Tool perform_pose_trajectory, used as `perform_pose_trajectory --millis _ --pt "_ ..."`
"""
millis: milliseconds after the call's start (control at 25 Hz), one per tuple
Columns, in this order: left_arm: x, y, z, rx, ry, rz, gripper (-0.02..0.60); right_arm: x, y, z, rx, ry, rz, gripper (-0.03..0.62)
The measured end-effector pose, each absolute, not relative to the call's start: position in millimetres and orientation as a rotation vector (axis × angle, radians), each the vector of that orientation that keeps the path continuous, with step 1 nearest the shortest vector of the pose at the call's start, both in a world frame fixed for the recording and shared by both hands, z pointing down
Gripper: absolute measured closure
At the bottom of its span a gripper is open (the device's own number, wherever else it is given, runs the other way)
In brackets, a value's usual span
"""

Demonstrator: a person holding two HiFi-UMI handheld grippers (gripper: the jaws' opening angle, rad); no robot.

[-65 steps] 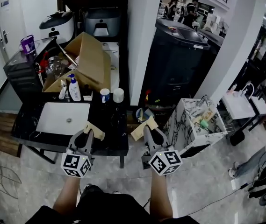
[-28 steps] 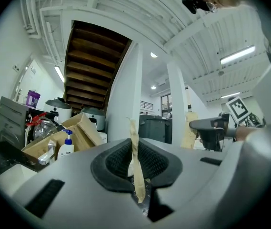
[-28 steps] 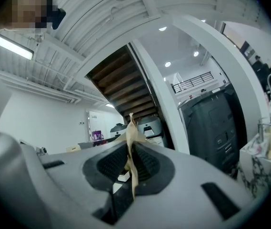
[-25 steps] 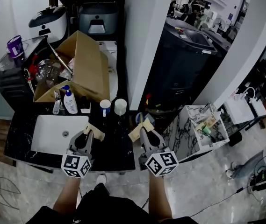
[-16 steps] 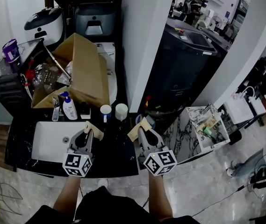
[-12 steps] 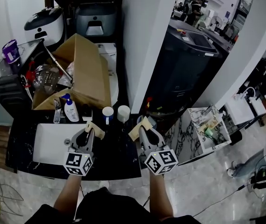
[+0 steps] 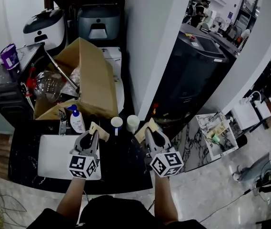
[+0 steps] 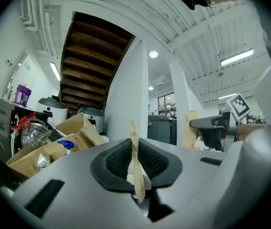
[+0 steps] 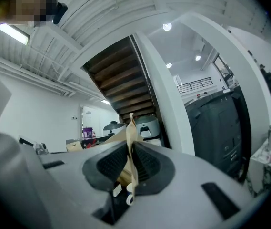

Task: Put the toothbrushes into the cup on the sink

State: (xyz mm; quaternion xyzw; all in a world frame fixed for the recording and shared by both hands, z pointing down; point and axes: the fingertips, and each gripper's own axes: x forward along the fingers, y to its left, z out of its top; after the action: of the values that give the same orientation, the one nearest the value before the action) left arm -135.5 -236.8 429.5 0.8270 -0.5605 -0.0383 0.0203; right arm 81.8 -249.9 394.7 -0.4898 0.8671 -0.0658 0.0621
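Two white cups stand at the back of the black counter: one (image 7: 116, 123) with something blue in it, too small to tell what, and a plain one (image 7: 133, 123) to its right. I make out no toothbrush. My left gripper (image 7: 98, 131) hovers over the counter beside the white sink (image 7: 49, 151), in front of the left cup. My right gripper (image 7: 146, 130) hangs just right of the plain cup. In the left gripper view (image 8: 133, 142) and the right gripper view (image 9: 131, 137) the tan taped pads meet, with nothing held between them.
A blue-pump soap bottle (image 7: 76, 120) and a small bottle (image 7: 62, 122) stand behind the sink. An open cardboard box (image 7: 95, 80) full of clutter sits behind them. A white pillar (image 7: 149, 46) rises to the right, beyond it a large black machine (image 7: 192, 66) and a marbled stand (image 7: 216, 137).
The view has moved closer to the counter, and both grippers now hang over it near the cups. Their jaws have stayed shut throughout.
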Motion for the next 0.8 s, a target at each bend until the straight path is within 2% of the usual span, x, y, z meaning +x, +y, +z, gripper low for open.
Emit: perform_pose_trajectory --millis 800 --pt "-143.8 -295.1 434.6 2.536 -1.715 -0.179 0.543 68.7 -320.9 409.7 -1.457 2.575 -0.240 0.556"
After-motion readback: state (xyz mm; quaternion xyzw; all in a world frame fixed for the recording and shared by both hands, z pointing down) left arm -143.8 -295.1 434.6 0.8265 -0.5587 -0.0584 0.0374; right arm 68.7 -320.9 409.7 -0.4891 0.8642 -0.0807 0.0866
